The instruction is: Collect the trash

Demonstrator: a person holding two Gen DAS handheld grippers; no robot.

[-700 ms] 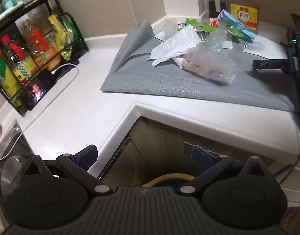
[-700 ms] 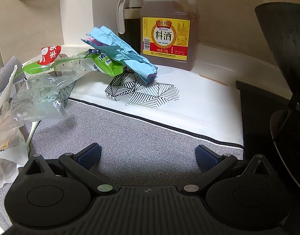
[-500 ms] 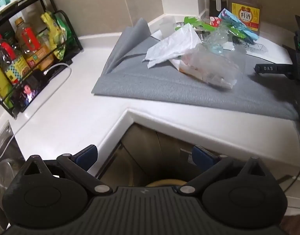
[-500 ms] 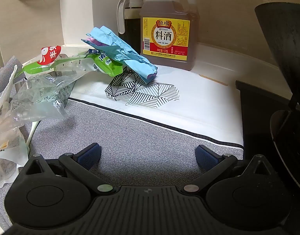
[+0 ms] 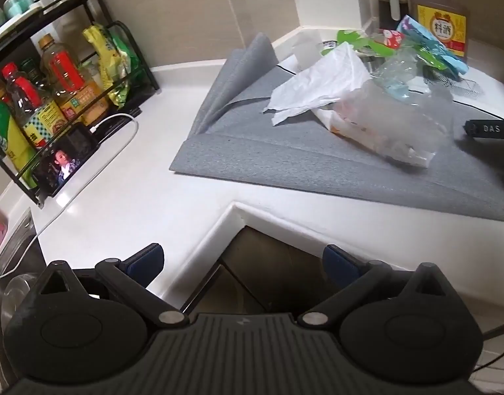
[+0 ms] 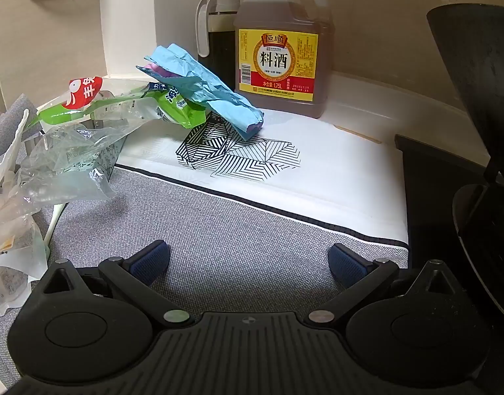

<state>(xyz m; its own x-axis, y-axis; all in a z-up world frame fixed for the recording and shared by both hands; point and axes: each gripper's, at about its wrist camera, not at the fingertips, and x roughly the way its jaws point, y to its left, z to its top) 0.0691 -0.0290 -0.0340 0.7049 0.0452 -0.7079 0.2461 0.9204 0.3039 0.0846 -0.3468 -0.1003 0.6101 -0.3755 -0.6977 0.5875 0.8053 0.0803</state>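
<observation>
Both claws are spread wide and hold nothing: the left claw (image 5: 242, 260) hangs over the table (image 5: 127, 204) edge, the right claw (image 6: 248, 260) over the grey mat (image 6: 219, 217). The trash (image 5: 367, 98), wrappers and plastic bags, lies heaped on that mat, ahead of the left claw and to the left of the right one.

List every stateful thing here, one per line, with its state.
left gripper: open, empty
right gripper: open, empty
grey mat: flat, far corner folded up
blue wrapper: crumpled
clear plastic bag: crumpled, lying on mat
white tissue: crumpled
cooking wine jug: upright
phone: screen on
</observation>
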